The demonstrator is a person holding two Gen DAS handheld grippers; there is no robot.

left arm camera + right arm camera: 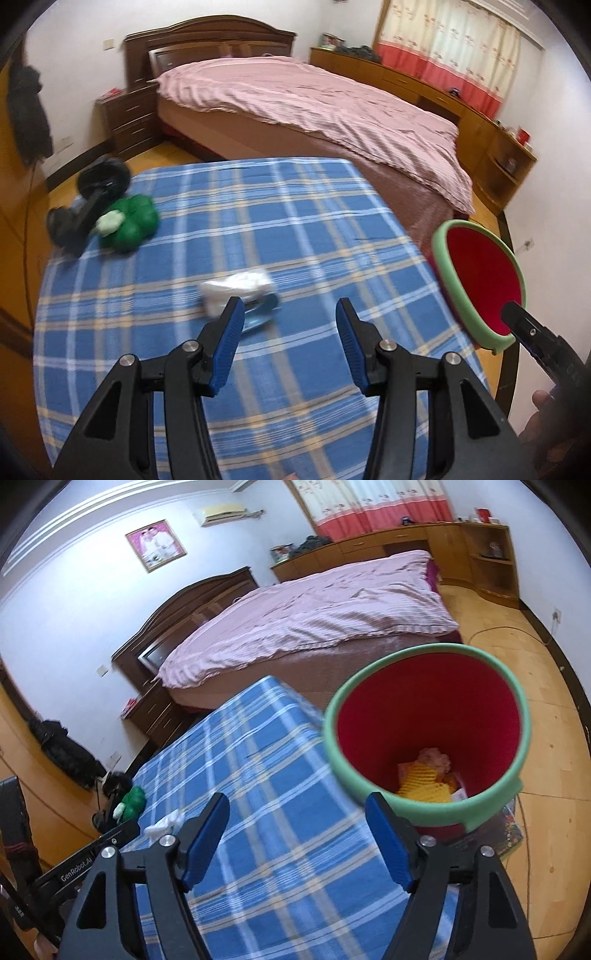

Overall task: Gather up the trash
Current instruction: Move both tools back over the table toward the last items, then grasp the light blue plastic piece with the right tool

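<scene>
A crumpled white tissue [236,286] lies on the blue plaid tablecloth [258,229], with a small blue-grey wrapper [260,314] beside it. My left gripper [290,314] is open and empty, just short of them. A red bin with a green rim [428,734] stands off the table's right edge and holds yellow and pink trash [428,779]. My right gripper [297,808] is open and empty, its right finger close to the bin's rim. The bin also shows in the left wrist view [480,280], and the tissue shows in the right wrist view [164,825].
A green plush toy [127,221] and a black object [88,206] sit at the table's far left corner. A bed with a pink cover [314,107] stands behind the table. A wooden floor [535,701] surrounds the bin.
</scene>
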